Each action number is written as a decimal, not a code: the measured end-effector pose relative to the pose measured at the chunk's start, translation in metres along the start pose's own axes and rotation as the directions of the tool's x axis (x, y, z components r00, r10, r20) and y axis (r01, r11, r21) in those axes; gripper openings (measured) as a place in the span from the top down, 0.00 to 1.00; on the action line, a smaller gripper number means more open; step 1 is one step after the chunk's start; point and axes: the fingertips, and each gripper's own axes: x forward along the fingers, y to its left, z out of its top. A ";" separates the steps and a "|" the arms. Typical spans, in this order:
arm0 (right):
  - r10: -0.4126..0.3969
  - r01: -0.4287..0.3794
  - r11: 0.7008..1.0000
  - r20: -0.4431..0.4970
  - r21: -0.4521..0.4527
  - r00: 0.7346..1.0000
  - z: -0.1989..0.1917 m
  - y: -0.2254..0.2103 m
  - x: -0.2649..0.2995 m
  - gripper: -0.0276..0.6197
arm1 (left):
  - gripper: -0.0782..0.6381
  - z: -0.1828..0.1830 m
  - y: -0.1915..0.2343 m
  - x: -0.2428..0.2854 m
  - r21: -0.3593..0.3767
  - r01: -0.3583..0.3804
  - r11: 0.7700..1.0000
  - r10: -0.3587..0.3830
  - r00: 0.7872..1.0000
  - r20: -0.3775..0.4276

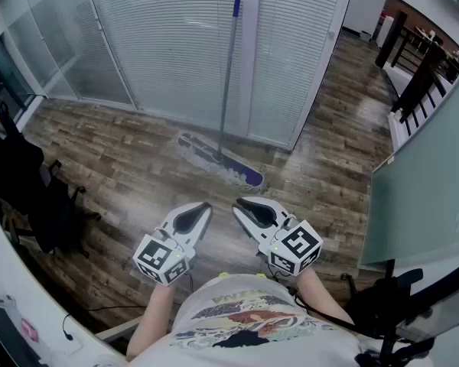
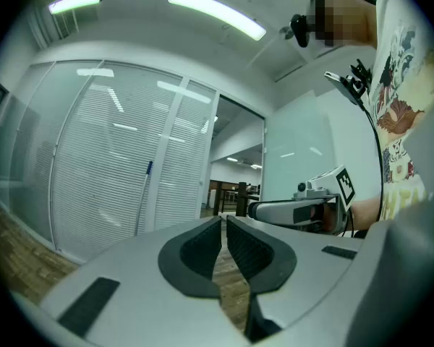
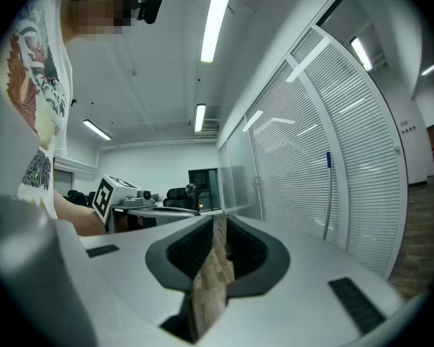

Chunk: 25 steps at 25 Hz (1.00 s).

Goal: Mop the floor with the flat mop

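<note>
Grey-handled flat mop point(image 1: 225, 105): it is stood against the glass wall with blinds point(image 1: 161, 44), untouched, its blue-tipped top end resting high on the wall.
Mop head point(image 1: 220, 161): it is laid flat on the wood floor point(image 1: 115, 167) at the wall's foot, set slantwise, with a purple edge at its right end.
Long axis: the handle is seen rising steeply from the head and leaning away from the person, close to upright.
Bearing from the grippers: the mop is placed straight ahead of both, well apart from them, with bare floor between.
Left gripper point(image 1: 206, 204): it is held level in front of the person's body, the 2 jaws brought together with nothing between them.
Right gripper point(image 1: 239, 202): it is held level just beside the left, jaws closed but for a thin slit through which only floor is seen; nothing is gripped.
Nearer hand: the handle's foot lies about midway between the 2 tips, so neither is judged clearly nearer.
Step in hand: mopping is judged not yet begun; an approach and opened jaws would be needed before the handle could be taken.
</note>
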 end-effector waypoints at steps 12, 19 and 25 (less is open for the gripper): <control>-0.012 0.011 0.999 0.031 0.037 0.999 0.014 0.005 0.000 0.85 | 0.85 0.014 -0.008 -0.009 0.041 -0.002 0.999 0.002 1.000 -0.007; 0.060 -0.058 0.992 -0.010 0.116 0.998 0.005 0.021 0.002 0.87 | 0.85 0.013 -0.004 -0.017 0.025 -0.009 1.000 0.010 1.000 -0.011; 0.021 -0.019 0.999 -0.030 0.046 0.999 -0.002 0.024 0.016 0.87 | 0.85 0.015 0.003 -0.020 0.021 0.022 1.000 -0.022 1.000 0.002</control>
